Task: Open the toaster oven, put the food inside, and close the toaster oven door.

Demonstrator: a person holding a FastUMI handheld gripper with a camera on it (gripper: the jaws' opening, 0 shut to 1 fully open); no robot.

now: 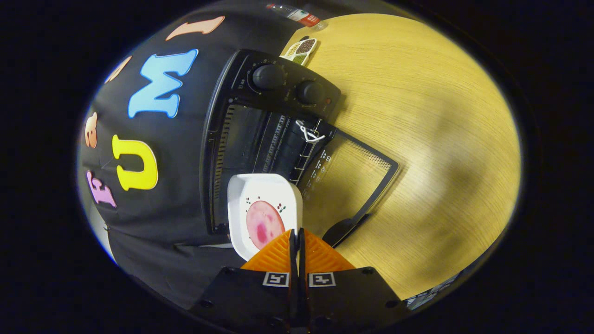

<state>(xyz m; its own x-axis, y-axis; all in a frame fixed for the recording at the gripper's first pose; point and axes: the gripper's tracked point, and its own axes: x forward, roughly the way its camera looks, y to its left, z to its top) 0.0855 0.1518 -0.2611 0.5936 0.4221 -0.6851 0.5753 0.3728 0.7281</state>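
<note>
So the whole view is rolled sideways here, with the wooden table (417, 139) running up one side and the booth's black cloth wall (153, 222) on the other. The gripper (296, 236) has its two fingers pinched almost completely together, just a thin slit between them, and they're clamped on the rim of a white square plate (264, 208). The plate sticks out just ahead of the fingertips and carries a round pink slice of food (263, 223), looks like ham or similar, lying flat in the middle, with a few tiny printed specks around it. Right beyond the plate sits the black toaster oven (260, 116), door (352, 176) dropped fully open and lying flat on the table, its handle (341, 230) just beside the fingers. The far edge of the plate is right at the oven's mouth, over the opening. Inside you can see the wire rack (304, 155). Two round knobs (269, 76) sit on the control panel, and past the oven there's a small patterned card (300, 50) and a plastic bottle (297, 14) lying near the table's edge.
</note>
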